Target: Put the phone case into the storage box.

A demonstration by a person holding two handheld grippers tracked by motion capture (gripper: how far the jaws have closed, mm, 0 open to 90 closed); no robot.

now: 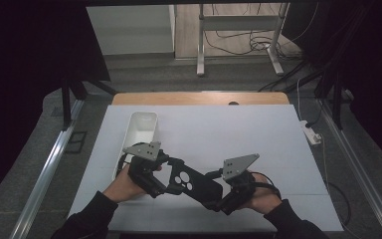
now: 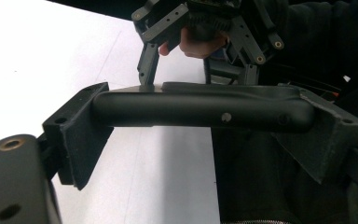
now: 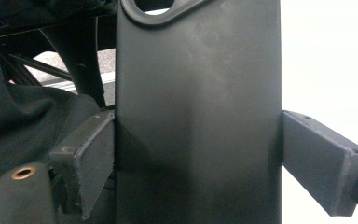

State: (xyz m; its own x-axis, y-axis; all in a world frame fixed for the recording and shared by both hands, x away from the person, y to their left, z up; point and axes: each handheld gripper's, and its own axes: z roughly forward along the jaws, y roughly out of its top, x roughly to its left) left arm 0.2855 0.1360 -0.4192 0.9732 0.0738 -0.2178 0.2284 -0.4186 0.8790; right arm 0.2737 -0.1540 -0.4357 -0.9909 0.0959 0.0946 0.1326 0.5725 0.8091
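Note:
A flat black plastic part [image 1: 191, 183] with three small holes hangs between both grippers over the front of the table. My left gripper [image 1: 165, 175] grips its left end. In the left gripper view the part [image 2: 200, 109] lies edge-on and level, with a pad [image 2: 81, 135] pressing on each end. My right gripper [image 1: 218, 198] clamps its right end. In the right gripper view the part [image 3: 196, 116] stands upright as a broad dark plate, and the pads [image 3: 93, 158] bear on both its sides. The right gripper [image 2: 198, 77] also shows beyond the part in the left gripper view.
A long white bin [image 1: 142, 130] lies on the white table cover [image 1: 238, 134], just behind the left hand. A power strip [image 1: 312, 135] sits off the table's right edge. Metal rails run along both sides, and a stand with cables is beyond the far edge.

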